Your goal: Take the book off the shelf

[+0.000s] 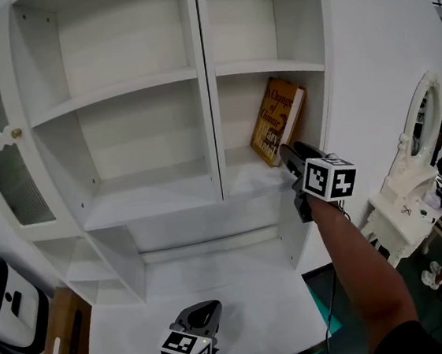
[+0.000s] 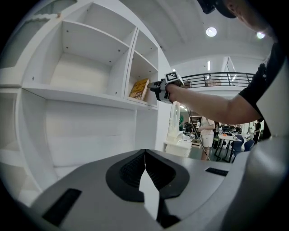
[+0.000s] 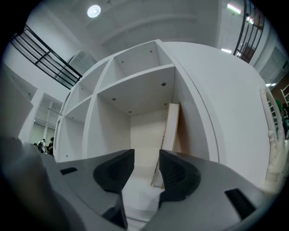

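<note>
White shelf (image 1: 160,199) holds book (image 3: 170,128), edge-on in right gripper view.

The head view looks steeply down, from near, onto the tall white wooden shelf unit (image 1: 205,95). The left gripper view sits low over the unit's bottom ledge (image 1: 242,289), facing up and rightward across the compartments. The right gripper view faces close into the middle right compartment (image 1: 241,142). All three views share that compartment's leaning tan hardback book (image 1: 278,120).
</note>
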A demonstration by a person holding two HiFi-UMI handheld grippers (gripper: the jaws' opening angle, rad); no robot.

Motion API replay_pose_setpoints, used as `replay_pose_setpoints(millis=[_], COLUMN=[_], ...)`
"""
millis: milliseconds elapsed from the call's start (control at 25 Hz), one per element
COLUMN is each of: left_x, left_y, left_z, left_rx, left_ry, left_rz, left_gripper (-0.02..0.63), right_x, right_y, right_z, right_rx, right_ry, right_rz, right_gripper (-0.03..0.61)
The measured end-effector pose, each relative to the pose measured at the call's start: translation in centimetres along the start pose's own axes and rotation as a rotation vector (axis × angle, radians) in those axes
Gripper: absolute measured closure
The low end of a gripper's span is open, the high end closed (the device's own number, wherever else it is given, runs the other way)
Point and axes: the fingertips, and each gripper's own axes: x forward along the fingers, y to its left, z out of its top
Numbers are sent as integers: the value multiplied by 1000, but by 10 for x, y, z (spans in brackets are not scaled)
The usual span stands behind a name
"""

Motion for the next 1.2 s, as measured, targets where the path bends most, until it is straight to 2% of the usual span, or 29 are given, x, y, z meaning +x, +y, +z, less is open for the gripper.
replay_pose_setpoints(millis=[280,480,640,1040,1120,1200], left_x=[-8,-14,-21,-43,-44,-45], left_y=[0,5,8,33,36,37], left_z=[-12,-18,-22,-31,-30,-28], left_rx=[-12,-28,-51,-91,-92,-88], left_ry=[18,24,22,22,20,18], left_rz=[22,41,60,132,135,133], left_gripper=[603,603,603,603,603,603], right_x=[36,60,79,101,100,99], right_y=[-30,-44,-52,-62,-64,-64], right_z=[1,-10,-9,15,14,14], right_rx=[85,177,174,95,108,130], right_ry=[61,89,83,23,12,2], right_rz=[-106,-109,-131,-193,-205,-204], right_gripper=[344,341,341,345,397,402])
